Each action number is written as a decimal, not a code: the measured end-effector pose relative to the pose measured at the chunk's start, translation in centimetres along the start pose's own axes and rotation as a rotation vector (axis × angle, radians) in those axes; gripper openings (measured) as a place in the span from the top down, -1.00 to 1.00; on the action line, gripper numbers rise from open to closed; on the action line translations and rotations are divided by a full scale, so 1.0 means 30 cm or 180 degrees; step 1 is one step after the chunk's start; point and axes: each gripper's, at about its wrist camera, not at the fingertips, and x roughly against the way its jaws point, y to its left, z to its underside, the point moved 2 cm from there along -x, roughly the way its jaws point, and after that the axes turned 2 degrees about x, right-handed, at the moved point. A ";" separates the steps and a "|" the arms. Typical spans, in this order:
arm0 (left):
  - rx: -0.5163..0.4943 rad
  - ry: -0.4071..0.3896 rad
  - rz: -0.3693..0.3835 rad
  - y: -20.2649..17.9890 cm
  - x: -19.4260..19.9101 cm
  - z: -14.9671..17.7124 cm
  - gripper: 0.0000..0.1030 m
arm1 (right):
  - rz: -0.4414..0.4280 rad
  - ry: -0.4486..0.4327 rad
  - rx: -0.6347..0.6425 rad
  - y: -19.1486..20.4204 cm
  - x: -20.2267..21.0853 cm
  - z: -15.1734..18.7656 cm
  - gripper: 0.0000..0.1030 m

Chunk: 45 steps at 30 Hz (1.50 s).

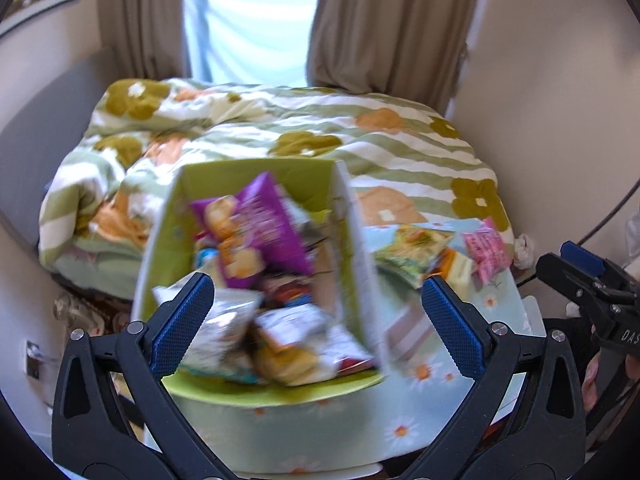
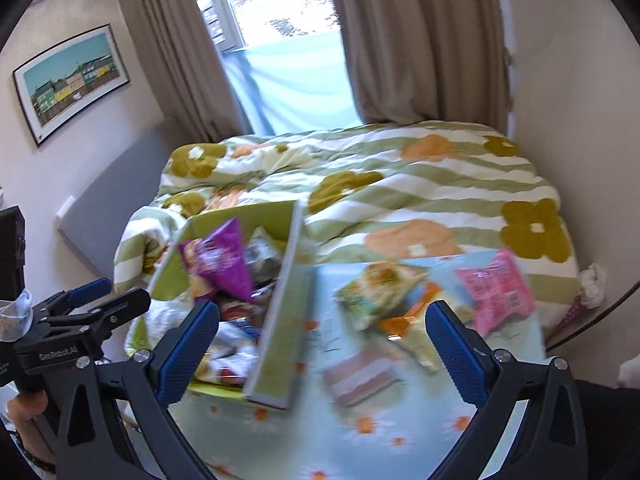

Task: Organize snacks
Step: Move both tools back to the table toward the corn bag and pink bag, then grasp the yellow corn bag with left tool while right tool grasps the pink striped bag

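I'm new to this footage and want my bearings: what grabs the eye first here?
The green box, crammed with snack packets and topped by a purple bag, sits at the left of the daisy-print table. To its right a few packets lie loose, the pink packet brightest. Both claws, left and right, stand open and empty, with a flowered bedspread beyond.

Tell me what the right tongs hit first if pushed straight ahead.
Probably the striped packet on the table, low between the open right tongs; past it lie the green packet and pink packet. Blur leaves depth uncertain.
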 end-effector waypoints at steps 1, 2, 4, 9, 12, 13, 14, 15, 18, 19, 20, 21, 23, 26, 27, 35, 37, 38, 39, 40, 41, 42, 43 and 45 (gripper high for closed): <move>-0.0058 0.0012 0.0005 -0.049 -0.016 -0.012 -0.99 | 0.0020 -0.0009 -0.0013 -0.049 0.014 -0.010 -1.00; -0.0104 0.0028 0.0005 -0.090 -0.032 -0.023 -0.99 | 0.0040 -0.0017 -0.0015 -0.082 0.024 -0.017 -1.00; -0.0195 0.0059 0.0002 -0.179 -0.070 -0.040 -0.99 | 0.0094 -0.0011 -0.0006 -0.156 0.038 -0.031 -1.00; -0.0356 0.0197 -0.0046 -0.377 -0.195 -0.057 -0.99 | 0.0143 0.0101 -0.0009 -0.371 0.026 -0.054 -1.00; -0.0453 0.0368 -0.0129 -0.473 -0.300 -0.051 -0.99 | 0.0129 0.0218 0.0031 -0.478 -0.009 -0.060 -1.00; -0.0511 0.0437 -0.0181 -0.508 -0.348 -0.048 -0.99 | 0.0120 0.0250 0.0049 -0.506 -0.022 -0.062 -1.00; -0.0556 0.0491 -0.0227 -0.535 -0.383 -0.044 -0.99 | 0.0100 0.0294 0.0077 -0.541 -0.041 -0.063 -1.00; -0.0616 0.0555 -0.0280 -0.562 -0.426 -0.041 -0.99 | 0.0089 0.0343 0.0101 -0.571 -0.060 -0.061 -1.00; -0.0754 0.0701 -0.0409 -0.597 -0.530 -0.027 -0.99 | 0.0035 0.0490 0.0165 -0.654 -0.147 -0.051 -1.00; -0.0795 0.0761 -0.0440 -0.608 -0.573 -0.022 -0.99 | 0.0026 0.0528 0.0169 -0.677 -0.171 -0.046 -1.00; -0.0822 0.0815 -0.0471 -0.615 -0.616 -0.019 -0.99 | 0.0020 0.0579 0.0164 -0.702 -0.207 -0.039 -1.00; -0.0840 0.0865 -0.0501 -0.615 -0.658 -0.018 -0.99 | 0.0012 0.0620 0.0154 -0.723 -0.240 -0.032 -1.00; -0.0878 0.0963 -0.0548 -0.616 -0.731 -0.014 -0.99 | 0.0002 0.0700 0.0137 -0.757 -0.295 -0.016 -1.00; -0.0923 0.1099 -0.0588 -0.608 -0.818 0.003 -0.99 | -0.0042 0.0813 0.0122 -0.788 -0.366 0.008 -1.00; -0.0942 0.1142 -0.0590 -0.606 -0.844 0.009 -0.99 | -0.0063 0.0847 0.0123 -0.795 -0.387 0.015 -1.00; -0.1025 0.1364 -0.0655 -0.591 -0.986 0.035 -0.99 | -0.0179 0.1039 0.0263 -0.799 -0.503 0.047 -1.00; -0.0946 0.1406 -0.0585 -0.581 -1.009 0.031 -0.95 | -0.0177 0.1068 0.0315 -0.800 -0.526 0.050 -1.00; -0.0888 0.1424 -0.0546 -0.572 -1.022 0.029 -0.91 | -0.0154 0.1087 0.0357 -0.800 -0.540 0.052 -1.00; -0.0856 0.1441 -0.0534 -0.566 -1.031 0.028 -0.78 | -0.0147 0.1110 0.0389 -0.801 -0.554 0.055 -1.00; -0.0824 0.1481 -0.0533 -0.558 -1.047 0.030 -0.71 | -0.0147 0.1124 0.0413 -0.801 -0.564 0.058 -1.00; -0.0809 0.1516 -0.0560 -0.550 -1.062 0.036 -0.63 | -0.0144 0.1146 0.0441 -0.801 -0.577 0.062 -1.00; -0.0802 0.1522 -0.0567 -0.547 -1.066 0.040 -0.54 | -0.0145 0.1157 0.0456 -0.800 -0.586 0.066 -1.00; -0.0784 0.1535 -0.0570 -0.543 -1.073 0.046 -0.43 | -0.0148 0.1168 0.0473 -0.799 -0.596 0.068 -1.00; -0.0742 0.1509 -0.0583 -0.538 -1.069 0.052 -0.33 | -0.0143 0.1208 0.0487 -0.805 -0.617 0.076 -1.00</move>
